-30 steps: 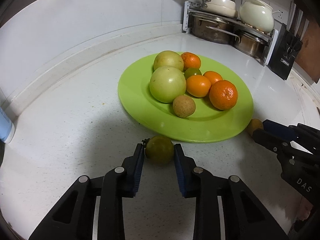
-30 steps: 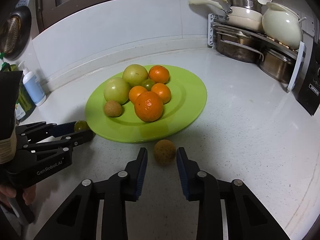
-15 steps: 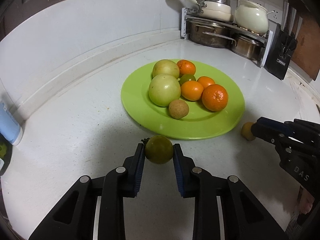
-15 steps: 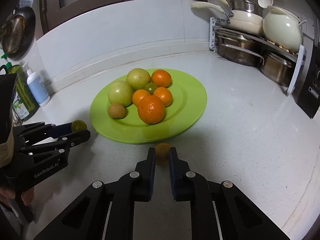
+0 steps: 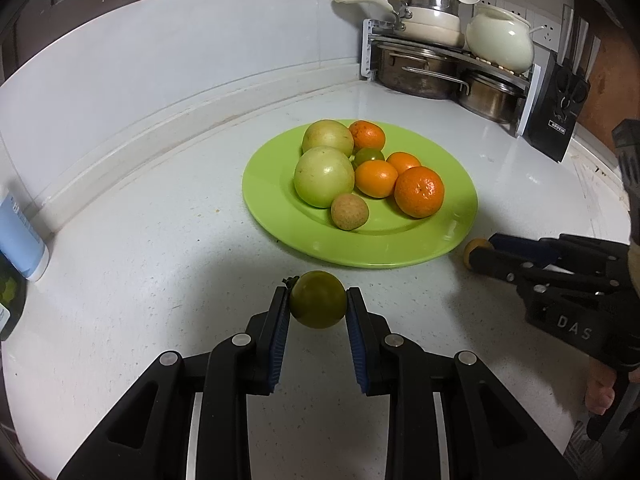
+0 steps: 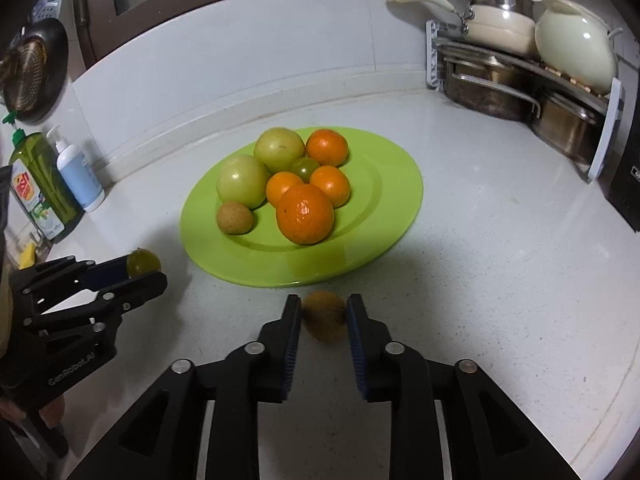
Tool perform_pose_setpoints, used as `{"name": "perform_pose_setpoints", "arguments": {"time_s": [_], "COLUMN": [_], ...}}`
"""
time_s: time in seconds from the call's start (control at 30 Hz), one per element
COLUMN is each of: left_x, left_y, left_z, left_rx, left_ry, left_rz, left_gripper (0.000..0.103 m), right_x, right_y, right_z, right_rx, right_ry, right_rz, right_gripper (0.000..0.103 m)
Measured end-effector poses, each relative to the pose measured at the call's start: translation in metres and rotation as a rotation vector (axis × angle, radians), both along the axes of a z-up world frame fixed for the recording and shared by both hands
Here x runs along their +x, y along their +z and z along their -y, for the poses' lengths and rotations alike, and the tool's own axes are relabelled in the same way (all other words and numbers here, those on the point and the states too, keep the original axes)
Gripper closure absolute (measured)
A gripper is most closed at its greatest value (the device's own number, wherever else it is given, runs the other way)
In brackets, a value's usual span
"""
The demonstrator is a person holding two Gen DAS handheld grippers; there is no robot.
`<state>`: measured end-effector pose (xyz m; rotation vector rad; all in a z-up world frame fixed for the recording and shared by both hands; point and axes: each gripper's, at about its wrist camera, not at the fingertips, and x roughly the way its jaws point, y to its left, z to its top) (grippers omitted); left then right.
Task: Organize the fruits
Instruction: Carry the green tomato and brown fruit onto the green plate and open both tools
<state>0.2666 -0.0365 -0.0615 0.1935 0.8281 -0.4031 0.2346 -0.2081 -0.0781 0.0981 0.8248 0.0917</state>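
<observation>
Left wrist view: left gripper (image 5: 318,300) is clamped on a dark green round fruit (image 5: 318,299), pads touching both its sides, held just short of the near rim of the green plate (image 5: 276,220). Right wrist view: right gripper (image 6: 324,312) is closed onto a small brown fruit (image 6: 325,316) (slightly blurred), also just outside the plate's near rim (image 6: 256,276), the fruit filling the narrow gap between the pads. Plate carries two pale green fruits (image 5: 324,176), several oranges (image 5: 419,191), one small green fruit and one small brown fruit (image 5: 349,212), bunched toward the back-left; front and right parts of the plate are bare. White counter (image 5: 140,280) lies bare around both grippers; pot rack (image 6: 520,80) sits far back right, bottles (image 6: 76,176) at left edge.
</observation>
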Motion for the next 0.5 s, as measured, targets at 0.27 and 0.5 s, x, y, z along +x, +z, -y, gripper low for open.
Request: {"name": "perform_pose_setpoints", "arguments": {"time_s": [0.27, 0.5], "left_x": [-0.0019, -0.0092], "left_y": [0.0004, 0.0059], "left_z": [0.0008, 0.0021], "left_rx": [-0.013, -0.024], "left_ry": [0.007, 0.01], "left_rz": [-0.006, 0.0], "left_gripper": [0.075, 0.075], "right_x": [0.0012, -0.003], "right_y": [-0.0008, 0.0042], "right_z": [-0.0014, 0.0037], "right_rx": [-0.003, 0.016], "right_ry": [0.012, 0.002], "right_rz": [0.004, 0.028], "right_gripper": [0.076, 0.076]}}
